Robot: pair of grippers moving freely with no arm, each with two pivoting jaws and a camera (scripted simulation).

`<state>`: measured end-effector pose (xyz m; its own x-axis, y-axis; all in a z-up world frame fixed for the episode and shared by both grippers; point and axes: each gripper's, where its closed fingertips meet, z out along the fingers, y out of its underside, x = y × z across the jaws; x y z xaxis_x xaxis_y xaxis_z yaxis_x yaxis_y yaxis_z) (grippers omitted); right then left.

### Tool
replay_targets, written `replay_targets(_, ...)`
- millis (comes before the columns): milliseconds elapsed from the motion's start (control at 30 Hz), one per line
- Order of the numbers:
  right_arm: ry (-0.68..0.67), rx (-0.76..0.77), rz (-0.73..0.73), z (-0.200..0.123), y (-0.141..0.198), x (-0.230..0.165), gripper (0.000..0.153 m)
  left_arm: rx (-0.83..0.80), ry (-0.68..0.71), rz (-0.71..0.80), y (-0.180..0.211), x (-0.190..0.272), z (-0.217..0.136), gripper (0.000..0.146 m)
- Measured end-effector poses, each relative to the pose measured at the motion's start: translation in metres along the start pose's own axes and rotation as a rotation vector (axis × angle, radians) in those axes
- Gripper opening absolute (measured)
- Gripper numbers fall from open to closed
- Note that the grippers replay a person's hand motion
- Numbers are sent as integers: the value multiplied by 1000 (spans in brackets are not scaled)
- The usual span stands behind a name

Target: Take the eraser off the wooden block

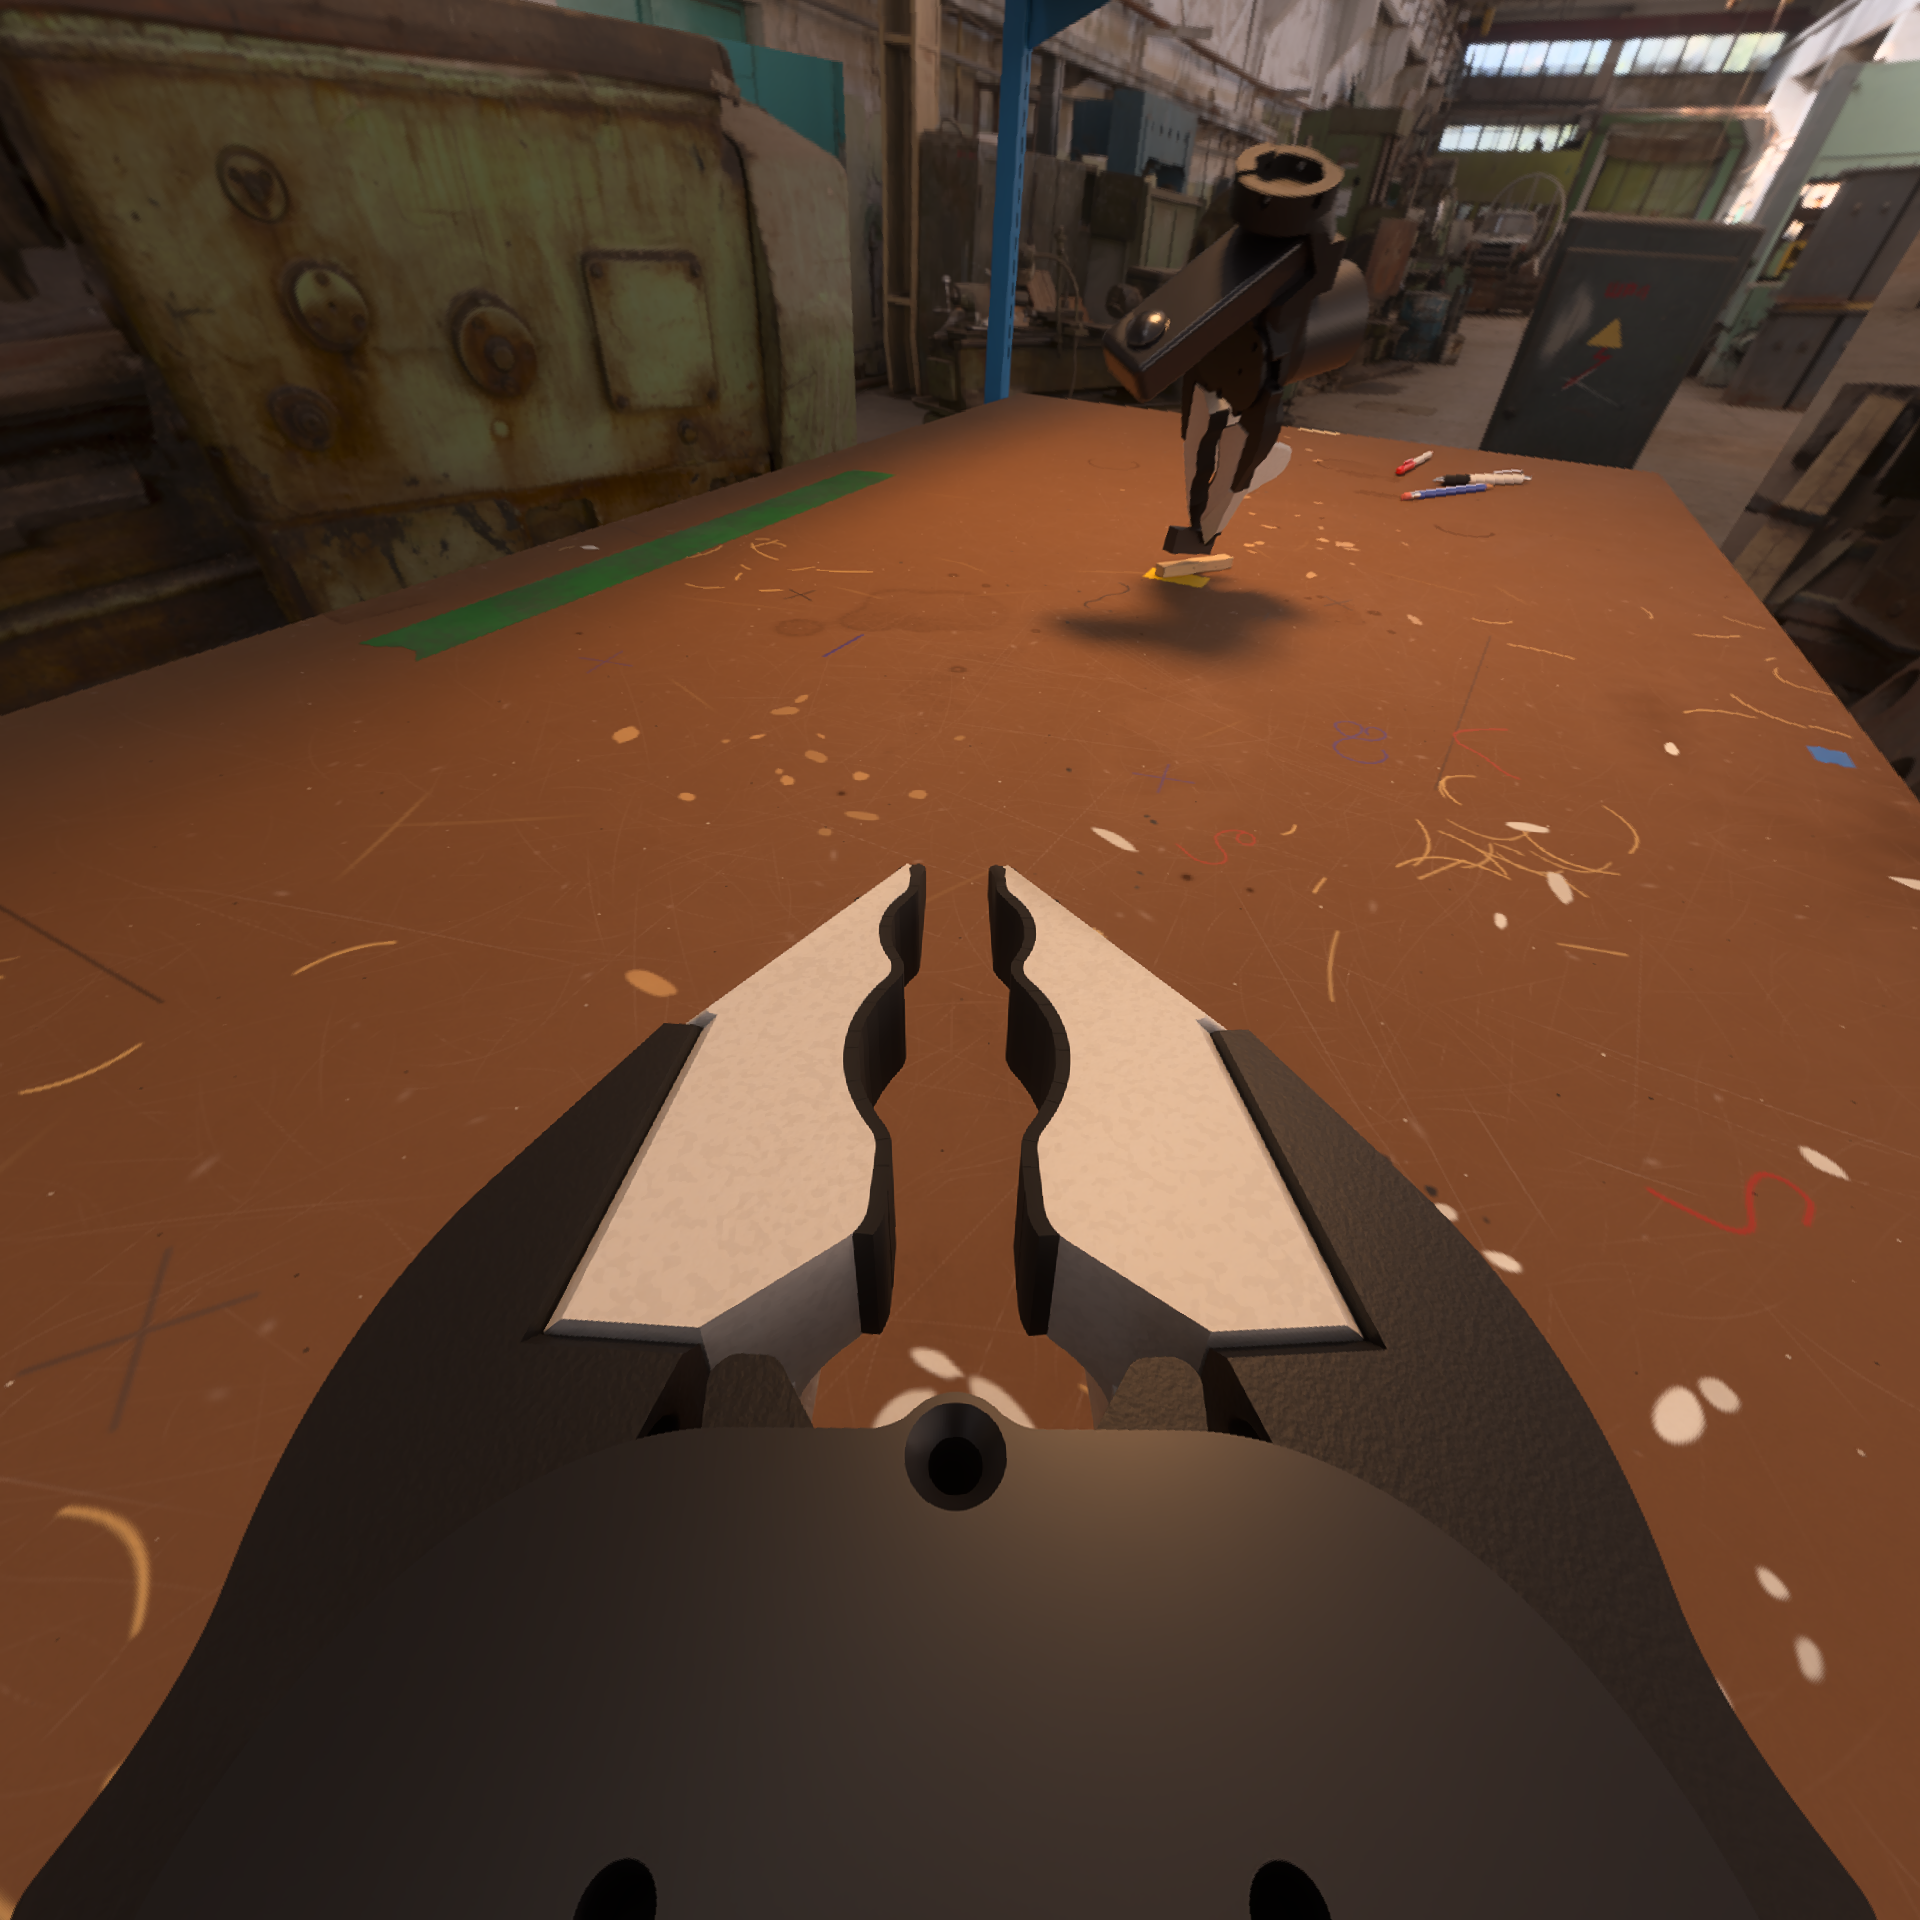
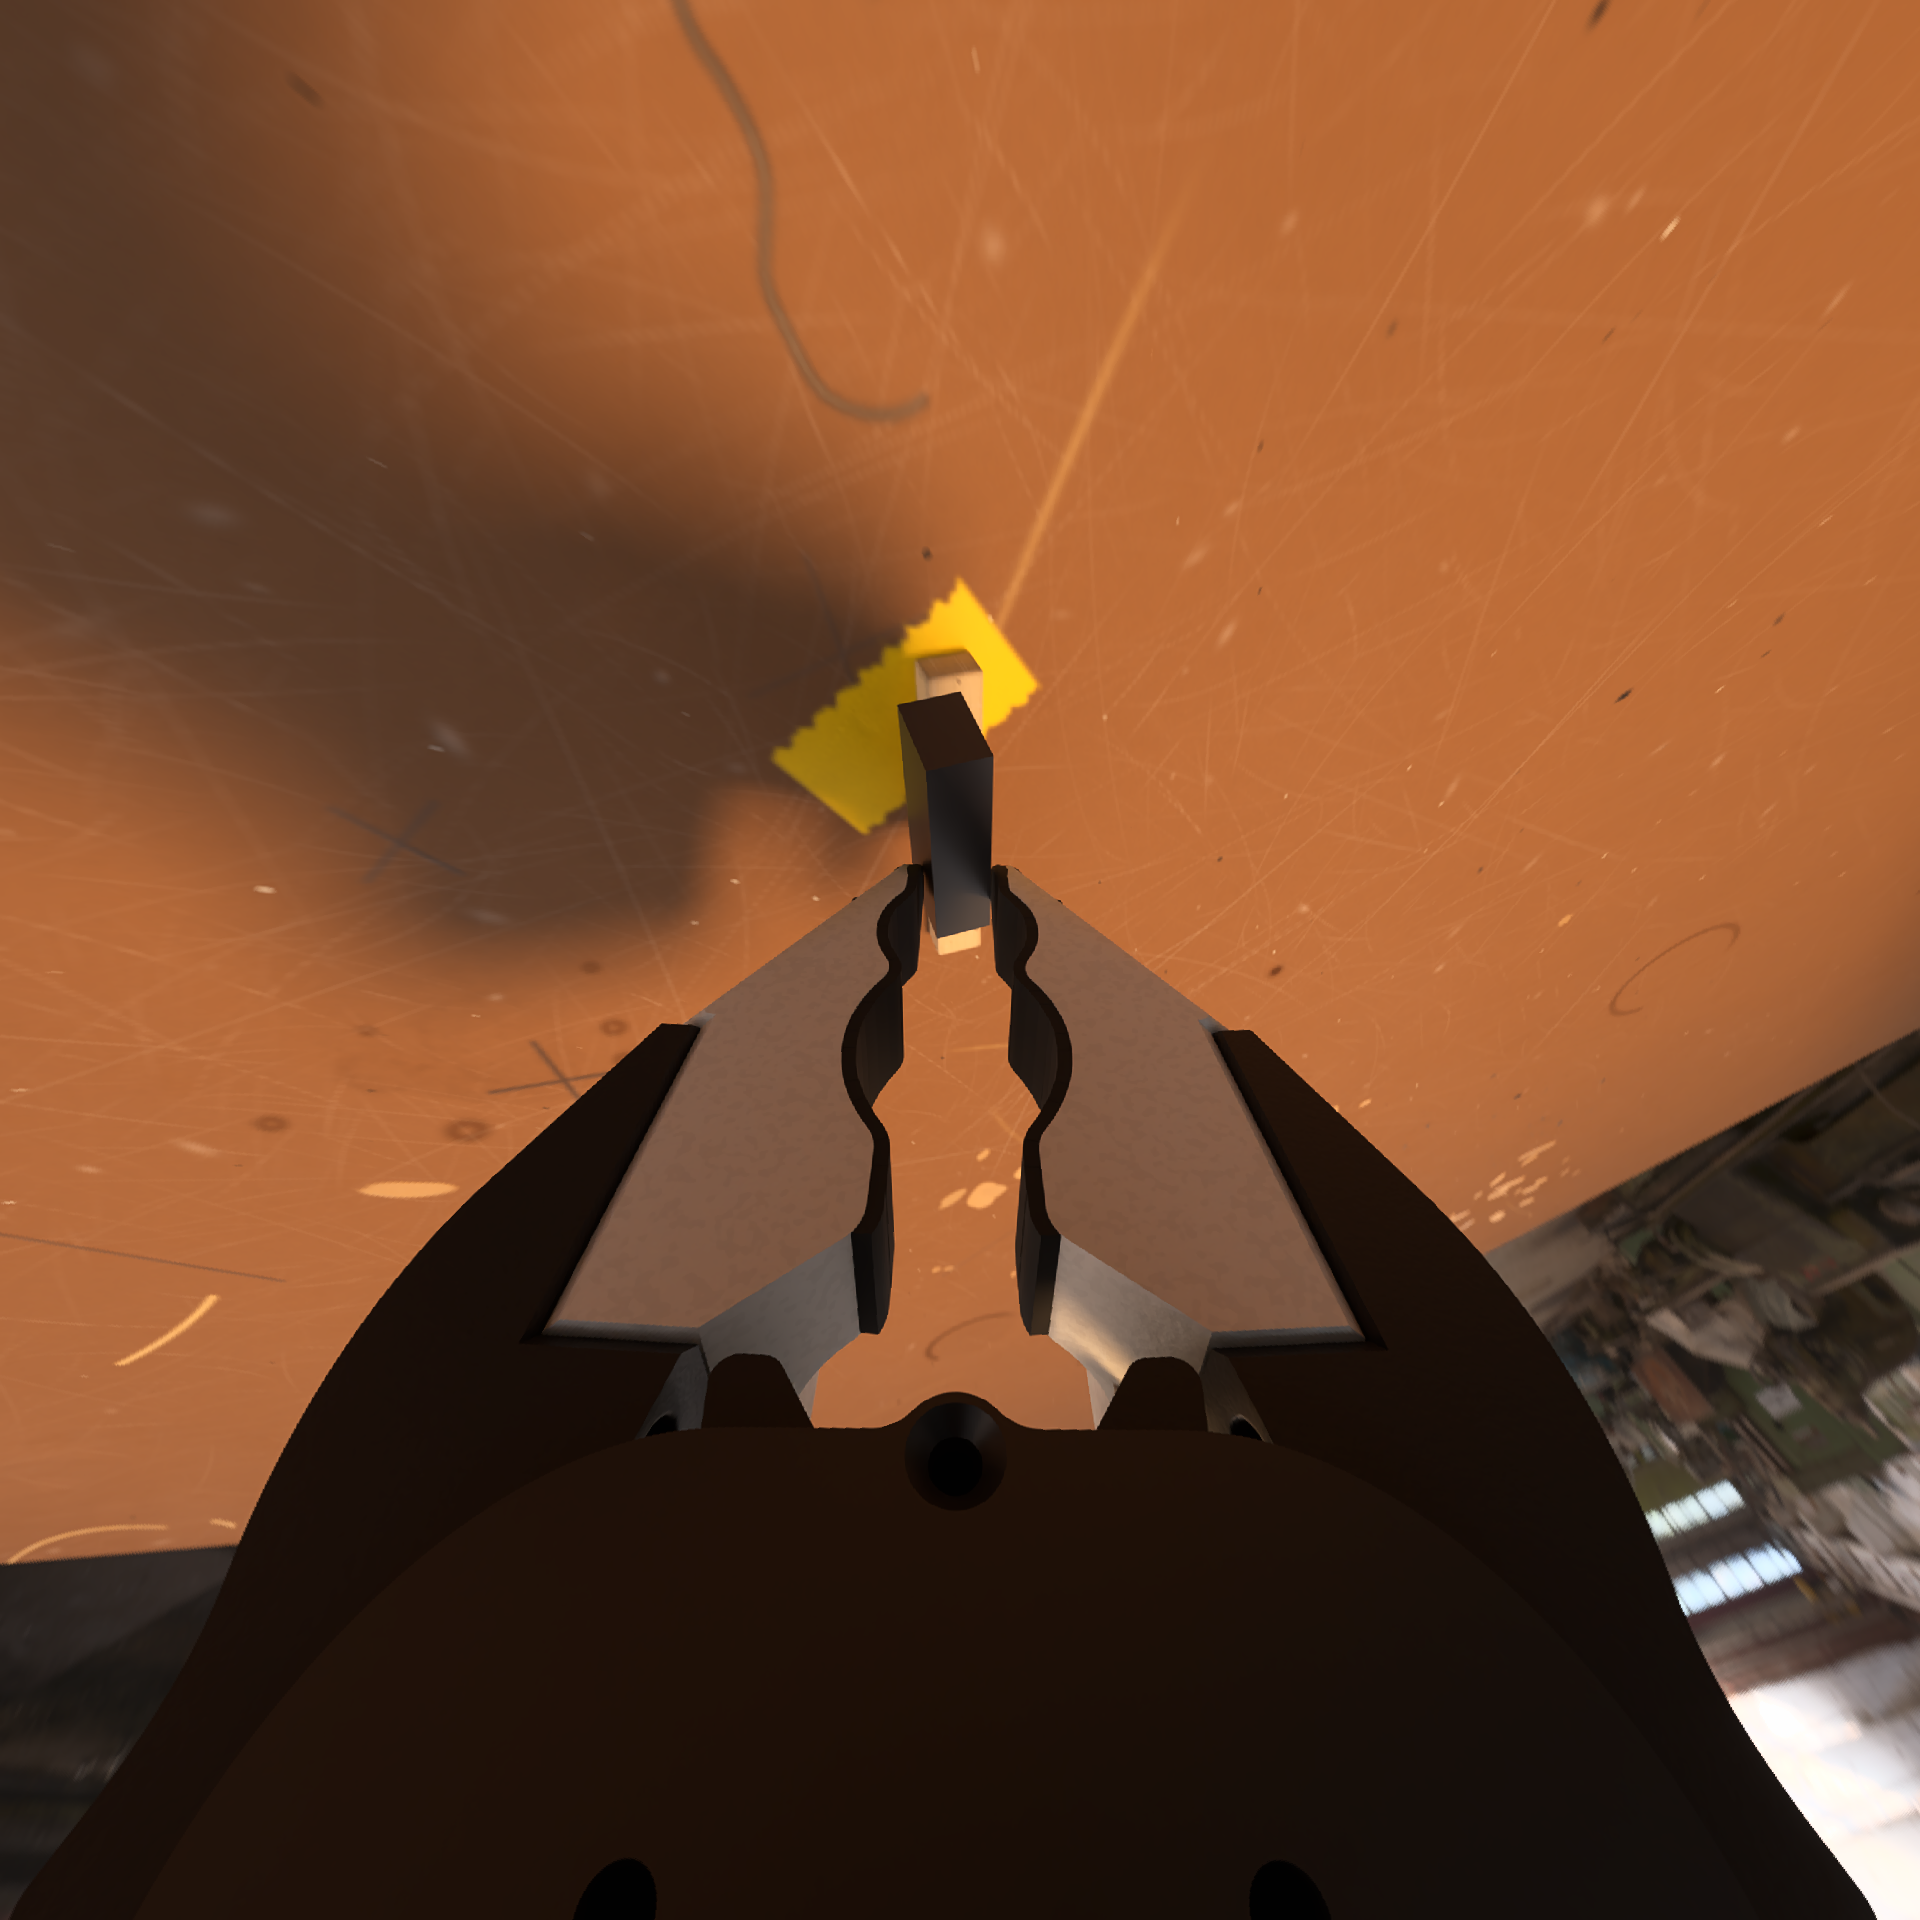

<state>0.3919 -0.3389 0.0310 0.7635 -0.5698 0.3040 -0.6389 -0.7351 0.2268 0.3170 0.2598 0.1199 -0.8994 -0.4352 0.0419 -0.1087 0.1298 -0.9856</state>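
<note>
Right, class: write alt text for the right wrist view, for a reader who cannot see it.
The right gripper pinches a dark eraser at its tips, above a pale wooden block on a yellow patch. Below lies a scratched orange-brown table.

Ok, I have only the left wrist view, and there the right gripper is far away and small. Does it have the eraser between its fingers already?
Observer: Yes. In the right wrist view the right gripper has a fingertip on each side of the dark eraser, at the eraser's near end.
Operator: And how does the wooden block lie under it?
Observer: The wooden block runs in line with the eraser, directly below it, and a pale end shows past each end of the eraser. I cannot tell whether the two touch.
</note>
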Motion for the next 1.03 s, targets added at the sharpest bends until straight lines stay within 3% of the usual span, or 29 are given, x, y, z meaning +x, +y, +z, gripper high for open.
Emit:
replay_targets(200,10,234,-4,-52,-32,-20,13,11,-24,-13,0,-5,-2,6)
replay_targets(500,-56,699,-140,-163,-107,-100,13,41,-69,-37,-4,-13,-9,10)
replay_targets(633,-183,918,-180,-200,-137,-146,13,66,-81,-34,-10,-13,-14,14)
replay_targets(767,-358,1055,-192,-219,-162,-182,13,103,-106,-19,-18,-14,-18,21)
replay_targets(1033,-744,1301,-120,-250,-183,-211,13,195,-263,105,-55,-11,-42,44)
